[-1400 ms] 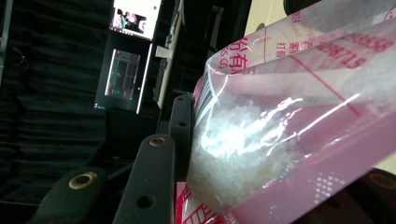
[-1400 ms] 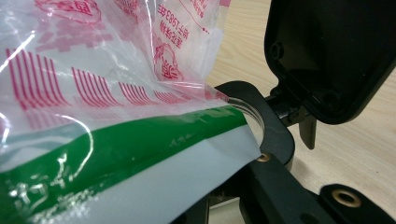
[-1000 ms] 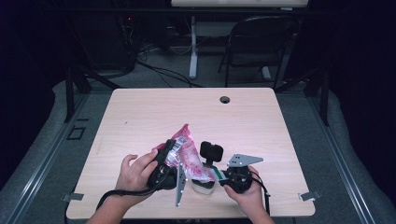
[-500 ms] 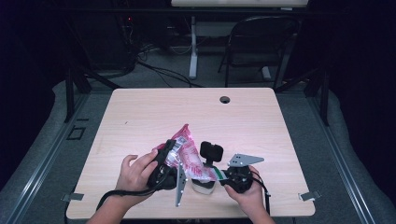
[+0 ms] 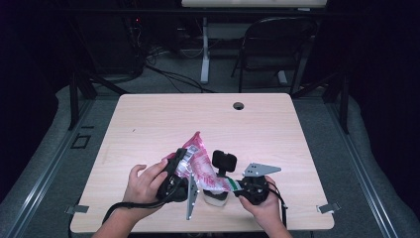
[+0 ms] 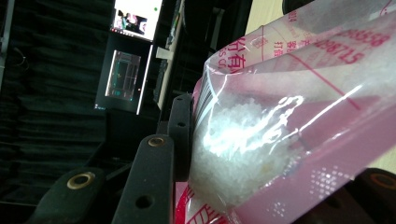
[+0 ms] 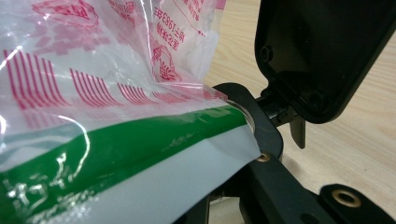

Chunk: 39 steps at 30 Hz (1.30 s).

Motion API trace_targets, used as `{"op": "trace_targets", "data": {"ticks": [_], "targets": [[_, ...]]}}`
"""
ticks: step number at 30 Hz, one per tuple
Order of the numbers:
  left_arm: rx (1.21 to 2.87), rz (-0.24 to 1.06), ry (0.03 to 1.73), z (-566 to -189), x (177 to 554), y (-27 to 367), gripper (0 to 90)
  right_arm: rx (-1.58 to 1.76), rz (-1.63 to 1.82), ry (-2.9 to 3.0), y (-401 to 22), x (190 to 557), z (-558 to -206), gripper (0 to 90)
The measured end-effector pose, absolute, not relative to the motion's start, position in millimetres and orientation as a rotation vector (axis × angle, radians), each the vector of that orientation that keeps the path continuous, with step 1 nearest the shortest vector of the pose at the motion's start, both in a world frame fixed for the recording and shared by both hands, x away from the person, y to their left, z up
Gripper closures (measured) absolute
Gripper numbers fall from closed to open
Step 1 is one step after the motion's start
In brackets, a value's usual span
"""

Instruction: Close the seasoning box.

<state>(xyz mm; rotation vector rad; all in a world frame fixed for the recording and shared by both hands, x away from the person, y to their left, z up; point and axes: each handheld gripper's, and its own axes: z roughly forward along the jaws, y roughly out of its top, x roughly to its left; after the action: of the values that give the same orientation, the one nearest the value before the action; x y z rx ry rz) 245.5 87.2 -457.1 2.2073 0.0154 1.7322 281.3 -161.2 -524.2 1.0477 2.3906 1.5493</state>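
Note:
A pink-and-clear plastic bag (image 5: 197,162) of white granules is held up over the table's front edge between both grippers. My left gripper (image 5: 179,173) is shut on the bag's fat middle; in the left gripper view (image 6: 261,158) one black jaw presses into the bag (image 6: 280,121) from the left and the other shows at the lower right. My right gripper (image 5: 236,187) is shut on the bag's flat green-striped edge (image 7: 116,158); in the right gripper view (image 7: 224,116) one jaw shows beside it and the other is hidden behind the plastic.
A small black flat-topped object on a stem (image 5: 224,161) stands just behind the right gripper, large in the right gripper view (image 7: 322,51). A white rounded thing (image 5: 216,199) lies under the bag. The wooden table (image 5: 148,124) has a cable hole (image 5: 238,105); a chair (image 5: 277,44) stands beyond.

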Motion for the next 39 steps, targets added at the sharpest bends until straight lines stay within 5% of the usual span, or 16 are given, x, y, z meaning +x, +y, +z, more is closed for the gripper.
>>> {"op": "trace_targets", "data": {"ticks": [39], "targets": [[2.229,1.698,0.063,-463.9,248.0,94.9,71.8,1.042,1.561,2.367,-161.5,282.1,-522.4,90.0]]}}
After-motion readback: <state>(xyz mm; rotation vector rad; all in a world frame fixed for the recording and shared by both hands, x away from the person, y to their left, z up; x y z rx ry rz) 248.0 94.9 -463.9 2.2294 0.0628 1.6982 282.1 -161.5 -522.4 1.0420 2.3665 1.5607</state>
